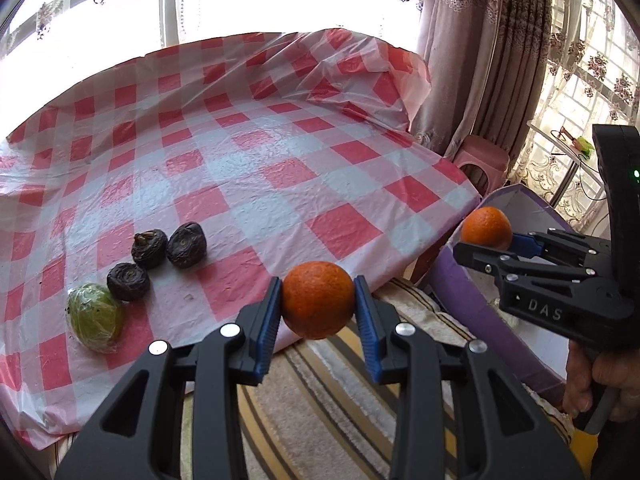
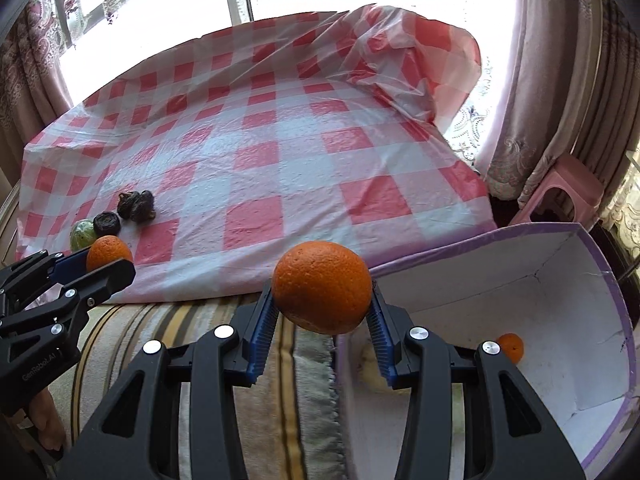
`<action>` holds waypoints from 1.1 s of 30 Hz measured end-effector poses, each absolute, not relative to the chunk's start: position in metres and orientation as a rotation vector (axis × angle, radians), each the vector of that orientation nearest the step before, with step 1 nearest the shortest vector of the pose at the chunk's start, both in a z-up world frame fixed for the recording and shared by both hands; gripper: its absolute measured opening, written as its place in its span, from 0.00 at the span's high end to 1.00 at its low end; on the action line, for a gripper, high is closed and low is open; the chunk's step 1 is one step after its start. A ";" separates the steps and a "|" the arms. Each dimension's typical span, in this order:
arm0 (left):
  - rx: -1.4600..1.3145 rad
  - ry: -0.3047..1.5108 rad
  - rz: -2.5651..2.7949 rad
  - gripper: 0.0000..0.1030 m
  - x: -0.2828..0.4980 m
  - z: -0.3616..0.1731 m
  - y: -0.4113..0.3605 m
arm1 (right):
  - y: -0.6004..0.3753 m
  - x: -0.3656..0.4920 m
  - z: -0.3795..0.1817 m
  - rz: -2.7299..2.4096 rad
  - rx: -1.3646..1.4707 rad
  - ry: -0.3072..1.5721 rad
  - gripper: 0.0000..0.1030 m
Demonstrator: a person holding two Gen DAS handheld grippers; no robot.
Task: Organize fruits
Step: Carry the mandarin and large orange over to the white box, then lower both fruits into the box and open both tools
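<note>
My left gripper point(image 1: 318, 300) is shut on an orange point(image 1: 317, 299) and holds it above the front edge of the checked cloth. It also shows in the right wrist view point(image 2: 109, 258). My right gripper point(image 2: 322, 288) is shut on a second orange point(image 2: 322, 286), held at the left rim of a purple box point(image 2: 520, 236); it shows in the left wrist view point(image 1: 486, 229). A small orange point(image 2: 510, 347) lies inside the box. Three dark wrinkled fruits point(image 1: 150, 248) and a green wrapped fruit point(image 1: 95, 317) lie on the cloth at the left.
A red and white checked plastic cloth point(image 1: 280, 152) covers the surface, bunched up at the back right. A striped cushion point(image 2: 280, 380) lies below both grippers. A pink stool point(image 2: 560, 196) and curtains point(image 1: 472, 60) stand at the right.
</note>
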State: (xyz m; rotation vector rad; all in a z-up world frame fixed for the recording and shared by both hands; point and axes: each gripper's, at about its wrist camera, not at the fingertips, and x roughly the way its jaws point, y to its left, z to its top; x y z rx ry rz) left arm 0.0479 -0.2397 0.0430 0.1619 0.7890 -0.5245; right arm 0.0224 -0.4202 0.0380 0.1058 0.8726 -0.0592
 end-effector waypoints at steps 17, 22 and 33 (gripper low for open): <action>0.305 0.799 -0.771 0.65 0.033 0.033 -0.359 | -0.539 0.005 0.026 -0.315 0.168 0.898 0.59; 0.373 0.865 -0.868 0.65 0.029 0.011 -0.402 | -0.557 0.012 0.006 -0.366 0.155 0.955 0.59; 0.492 0.982 -0.987 0.65 0.035 -0.030 -0.471 | -0.588 0.028 -0.023 -0.452 0.127 1.054 0.58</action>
